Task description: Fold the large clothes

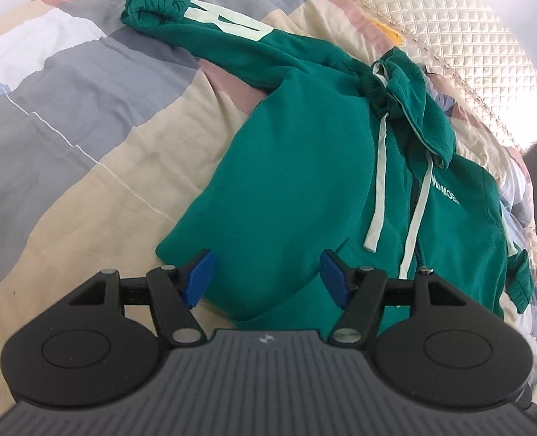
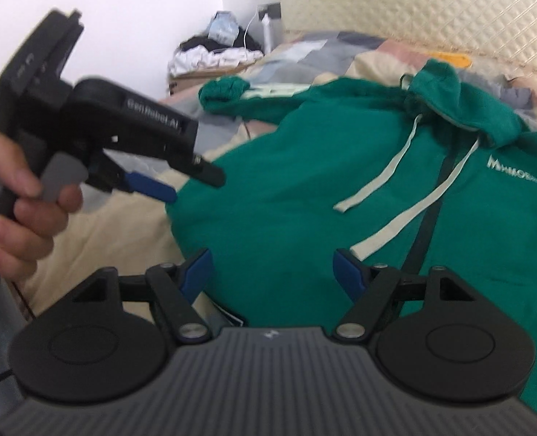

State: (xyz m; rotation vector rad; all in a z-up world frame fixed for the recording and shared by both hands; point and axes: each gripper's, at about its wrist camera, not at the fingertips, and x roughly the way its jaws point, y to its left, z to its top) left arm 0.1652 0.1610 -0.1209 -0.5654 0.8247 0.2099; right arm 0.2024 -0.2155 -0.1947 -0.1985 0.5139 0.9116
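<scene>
**Green hoodie laid out on the bed, both grippers spread above its lower edge**

Your left gripper (image 1: 266,278) hangs over the near corner of the green hoodie (image 1: 304,167), its blue pads (image 1: 200,276) standing well apart with nothing pinched between them. The hoodie lies front up on the patchwork quilt (image 1: 86,109), its hood (image 1: 417,109) bunched toward the quilted headboard (image 1: 468,36). One sleeve (image 1: 210,32) stretches away across the quilt, a pale block letter on it, the cuff crumpled at the far end. Two pale drawstrings (image 1: 379,167) trail down the chest.

Your right gripper (image 2: 272,272) is likewise spread, pads parted over green fabric, gripping nothing; the view is blurred. From there you see your left hand (image 2: 21,196) wrapped round the left gripper's handle, a finger on its grey trigger, the tips just beside the hoodie's edge. A heap of clothes (image 2: 214,54) sits by the wall beyond the bed.
</scene>
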